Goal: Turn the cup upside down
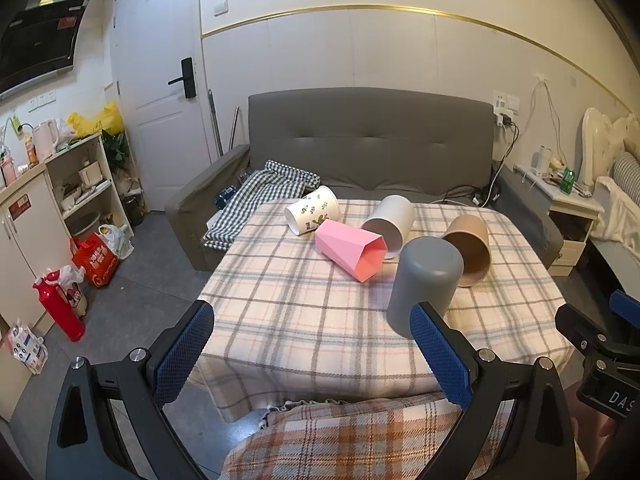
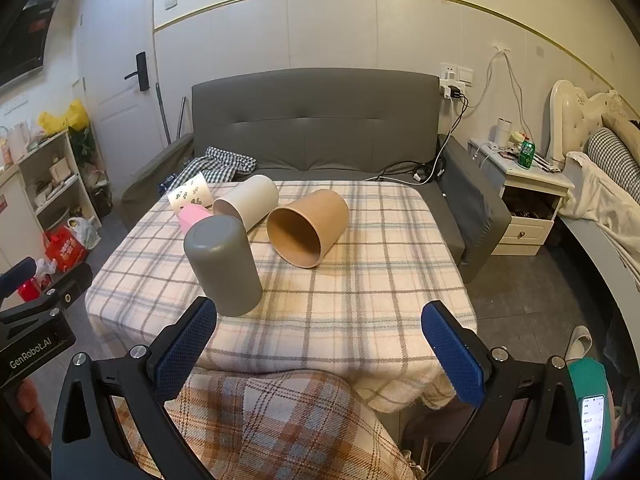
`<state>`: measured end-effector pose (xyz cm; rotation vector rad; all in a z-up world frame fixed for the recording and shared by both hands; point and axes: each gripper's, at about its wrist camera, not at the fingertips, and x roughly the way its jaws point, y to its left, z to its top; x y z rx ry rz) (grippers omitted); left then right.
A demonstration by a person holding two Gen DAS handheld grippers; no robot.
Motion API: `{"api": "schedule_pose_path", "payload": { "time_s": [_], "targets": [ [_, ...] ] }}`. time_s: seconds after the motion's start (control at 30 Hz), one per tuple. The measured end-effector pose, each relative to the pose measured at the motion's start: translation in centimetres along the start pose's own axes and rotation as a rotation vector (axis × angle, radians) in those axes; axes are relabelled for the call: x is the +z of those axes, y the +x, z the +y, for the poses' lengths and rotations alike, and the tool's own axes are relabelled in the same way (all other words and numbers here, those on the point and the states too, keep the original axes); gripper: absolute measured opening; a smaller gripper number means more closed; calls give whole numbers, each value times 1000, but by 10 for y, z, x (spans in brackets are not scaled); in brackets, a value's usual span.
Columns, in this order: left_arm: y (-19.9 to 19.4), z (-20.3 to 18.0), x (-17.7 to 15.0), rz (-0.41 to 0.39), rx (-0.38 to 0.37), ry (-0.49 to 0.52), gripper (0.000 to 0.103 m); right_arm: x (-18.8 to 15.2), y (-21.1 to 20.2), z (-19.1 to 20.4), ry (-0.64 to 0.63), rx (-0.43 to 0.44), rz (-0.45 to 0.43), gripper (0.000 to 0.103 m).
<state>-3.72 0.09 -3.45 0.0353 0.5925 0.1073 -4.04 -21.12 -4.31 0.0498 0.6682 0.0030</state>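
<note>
A grey cup (image 1: 424, 280) stands upside down, base up, near the front of the plaid-covered table (image 1: 304, 304); it also shows in the right wrist view (image 2: 222, 264). Behind it, lying on their sides, are a pink faceted cup (image 1: 352, 254), a white cup (image 1: 390, 224), a brown cup (image 1: 470, 248) and a leaf-patterned cup (image 1: 314, 210). My left gripper (image 1: 312, 344) is open and empty, held back from the table's front edge; its right finger overlaps the grey cup in view. My right gripper (image 2: 320, 340) is open and empty, with the grey cup ahead to its left.
A grey sofa (image 1: 368, 140) with a checked cloth stands behind the table. Shelves, bags and a red flask (image 1: 60, 308) are on the floor at the left. A nightstand (image 2: 528, 196) and a bed are at the right. A plaid-covered lap is below both grippers.
</note>
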Motion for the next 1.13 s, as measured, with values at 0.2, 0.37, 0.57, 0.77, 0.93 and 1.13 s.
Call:
{"api": "schedule_pose_path", "payload": {
  "time_s": [0.2,0.37,0.57,0.77,0.93,1.13],
  "targets": [
    [0,0,0,-1,0,1,101,0,0,0,-1,0,0,103],
    [0,-1,0,-4,2,-1,101,0,1,0,-1,0,1,103],
    [0,0,0,-2,3,-1,101,0,1,0,-1,0,1,103],
    [0,-1,-1,-2,3,-1,101,-1,1,1,-2,1,3,103],
    [0,-1,-1,-2,2,-1,101,-1,2,1,-2,-1,3,103],
    [0,-1,-2,-2,-4,-1,101,-6,3,2,-6,-1,5,103]
  ]
}}
